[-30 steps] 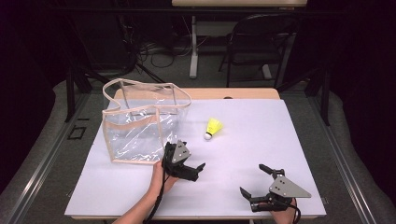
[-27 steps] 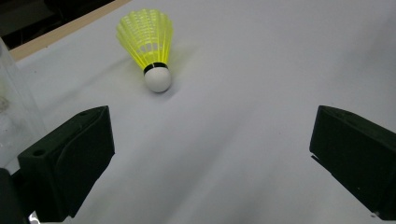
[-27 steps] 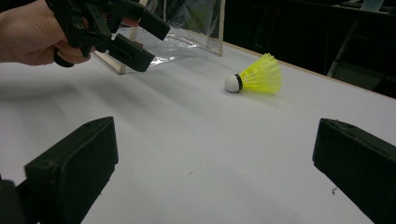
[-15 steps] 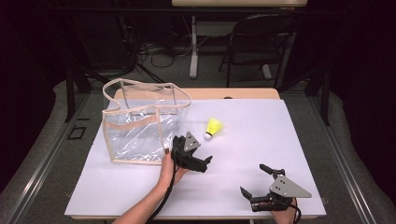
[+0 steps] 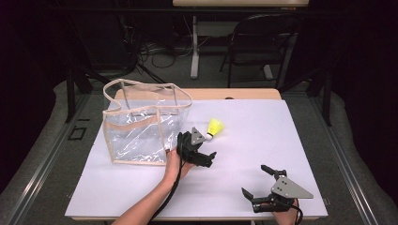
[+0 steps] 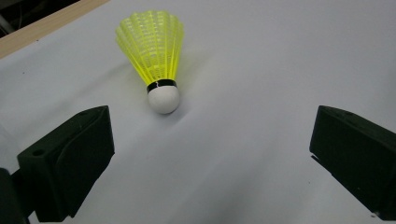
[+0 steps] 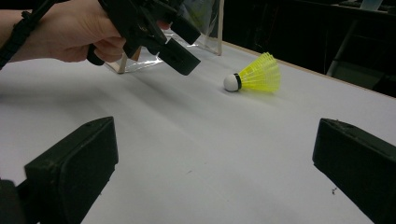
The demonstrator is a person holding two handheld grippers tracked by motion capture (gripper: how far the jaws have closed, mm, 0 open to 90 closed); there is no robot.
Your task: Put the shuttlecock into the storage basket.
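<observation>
A yellow shuttlecock (image 5: 214, 127) with a white cork tip lies on its side on the white table (image 5: 291, 126), just right of a clear plastic bag (image 5: 141, 126) with beige trim. My left gripper (image 5: 206, 149) hovers open right in front of it. In the left gripper view the shuttlecock (image 6: 156, 56) lies a little beyond the spread jaws (image 6: 210, 154), cork toward me, nothing between them. My right gripper (image 5: 254, 180) rests open near the table's front right edge. In its own view the open right gripper (image 7: 215, 168) faces the shuttlecock (image 7: 254, 73) and the left gripper (image 7: 187, 42).
The bag stands upright and open-topped at the table's left, and a corner of the bag (image 7: 205, 23) shows behind the left hand (image 7: 70, 32). A wooden strip (image 5: 234, 93) borders the table's far side. A dark chair (image 5: 263, 42) and cables stand beyond it.
My left gripper has moved forward and to the right, from beside the bag's front corner to just short of the shuttlecock. The right gripper has stayed still.
</observation>
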